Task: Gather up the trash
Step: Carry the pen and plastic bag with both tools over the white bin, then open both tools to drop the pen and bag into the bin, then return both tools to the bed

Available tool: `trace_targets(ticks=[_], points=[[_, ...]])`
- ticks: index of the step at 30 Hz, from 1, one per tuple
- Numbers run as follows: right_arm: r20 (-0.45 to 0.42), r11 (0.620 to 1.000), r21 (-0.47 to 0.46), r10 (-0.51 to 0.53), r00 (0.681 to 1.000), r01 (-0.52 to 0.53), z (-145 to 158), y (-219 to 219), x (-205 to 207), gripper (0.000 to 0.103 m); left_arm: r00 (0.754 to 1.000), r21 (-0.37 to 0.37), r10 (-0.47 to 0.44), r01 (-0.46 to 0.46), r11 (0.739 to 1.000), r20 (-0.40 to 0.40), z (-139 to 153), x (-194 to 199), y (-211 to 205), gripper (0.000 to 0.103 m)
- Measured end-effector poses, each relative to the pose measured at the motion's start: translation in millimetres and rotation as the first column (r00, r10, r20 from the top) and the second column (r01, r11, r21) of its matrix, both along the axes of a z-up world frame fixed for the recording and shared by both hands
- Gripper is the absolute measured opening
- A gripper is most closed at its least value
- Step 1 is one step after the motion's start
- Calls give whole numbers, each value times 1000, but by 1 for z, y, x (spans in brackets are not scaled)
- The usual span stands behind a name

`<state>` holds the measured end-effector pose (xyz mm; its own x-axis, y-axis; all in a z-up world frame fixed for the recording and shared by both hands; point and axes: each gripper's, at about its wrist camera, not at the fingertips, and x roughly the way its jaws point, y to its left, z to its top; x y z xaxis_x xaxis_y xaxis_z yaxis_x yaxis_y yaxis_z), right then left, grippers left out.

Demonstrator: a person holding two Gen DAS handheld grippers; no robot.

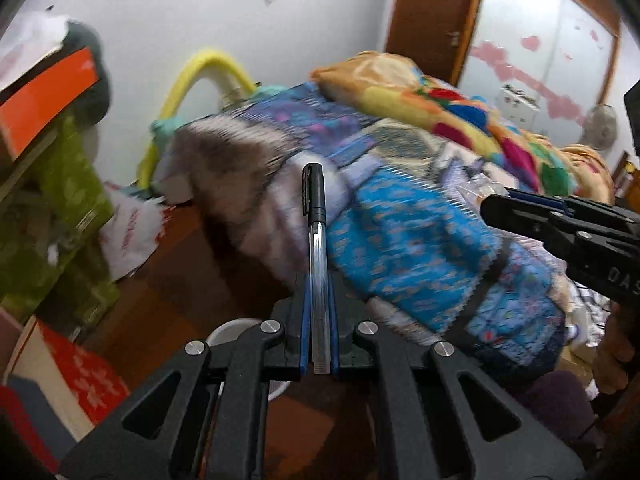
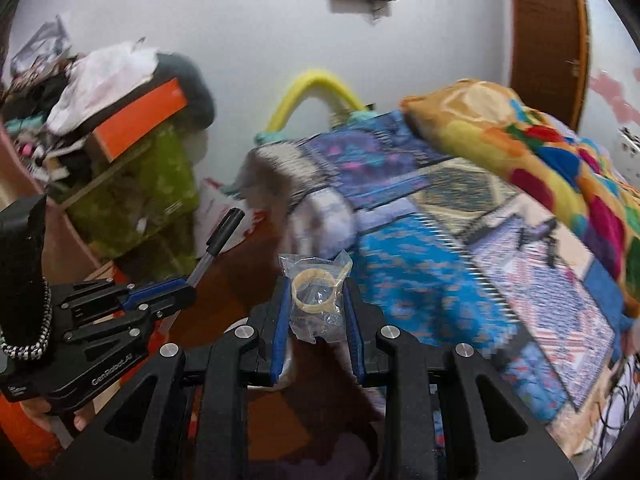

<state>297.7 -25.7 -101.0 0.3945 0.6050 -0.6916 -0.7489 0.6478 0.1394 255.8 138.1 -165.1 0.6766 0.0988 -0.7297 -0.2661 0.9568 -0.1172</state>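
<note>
Ahead of me a plain white wall [image 1: 168, 32] backs a bed [image 1: 400, 208] heaped with patterned blue covers and a bright, many-coloured quilt [image 1: 460, 112]. A yellow curved tube [image 2: 316, 88] arches at the bed's far end. A brown wooden door [image 1: 432, 16] stands to my right, a cluttered shelf [image 2: 100, 140] to my left, over reddish-brown floor [image 1: 172, 272].

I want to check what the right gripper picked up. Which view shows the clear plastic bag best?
The right wrist view: the clear plastic bag, with a yellowish ring inside, sits centred between the right gripper pads. The left wrist view shows only a blurred bit of plastic at that gripper's tip.
</note>
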Motion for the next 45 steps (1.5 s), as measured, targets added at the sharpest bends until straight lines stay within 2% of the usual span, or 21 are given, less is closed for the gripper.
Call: trace_targets(ticks=[10, 16, 19, 22, 28, 29, 31, 32, 38, 42, 45], points=[[-112, 982, -87, 160, 981, -170, -55, 86, -25, 23, 984, -28, 105, -110, 994, -147, -72, -20, 61, 7], [-213, 964, -141, 195, 957, -227, -98, 125, -26, 23, 955, -71, 122, -146, 987, -270, -129, -15, 89, 7], [-286, 956, -164, 188, 940, -241, -123, 141, -20, 23, 943, -119, 119, -162, 980, -310, -152, -13, 100, 7], [-340, 953, -176, 174, 924, -245, -142, 153, -13, 23, 936, -131, 120, -171, 977, -331, -166, -9, 106, 7], [-379, 948, -168, 191, 906, -270, -158, 171, -6, 26, 941, -152, 160, -212, 965, -300, -173, 0, 115, 7], [-387, 946, -170, 192, 902, -275, -159, 173, -5, 29, 941, -156, 166, -219, 963, -296, -173, 2, 116, 10], [-408, 946, -175, 181, 895, -271, -164, 177, -2, 51, 937, -162, 174, -231, 959, -304, -174, 4, 118, 19], [-413, 949, -171, 173, 894, -263, -165, 177, 0, 54, 934, -159, 179, -236, 959, -309, -174, 4, 119, 21], [-405, 952, -178, 158, 901, -247, -163, 171, 5, 55, 931, -121, 190, -237, 964, -312, -165, 1, 118, 21], [-376, 957, -180, 148, 915, -229, -153, 160, 3, 55, 940, -124, 187, -230, 965, -286, -148, -5, 113, 21], [-345, 961, -172, 146, 927, -215, -139, 147, 1, 55, 948, -98, 185, -216, 971, -260, -129, -9, 103, 21]])
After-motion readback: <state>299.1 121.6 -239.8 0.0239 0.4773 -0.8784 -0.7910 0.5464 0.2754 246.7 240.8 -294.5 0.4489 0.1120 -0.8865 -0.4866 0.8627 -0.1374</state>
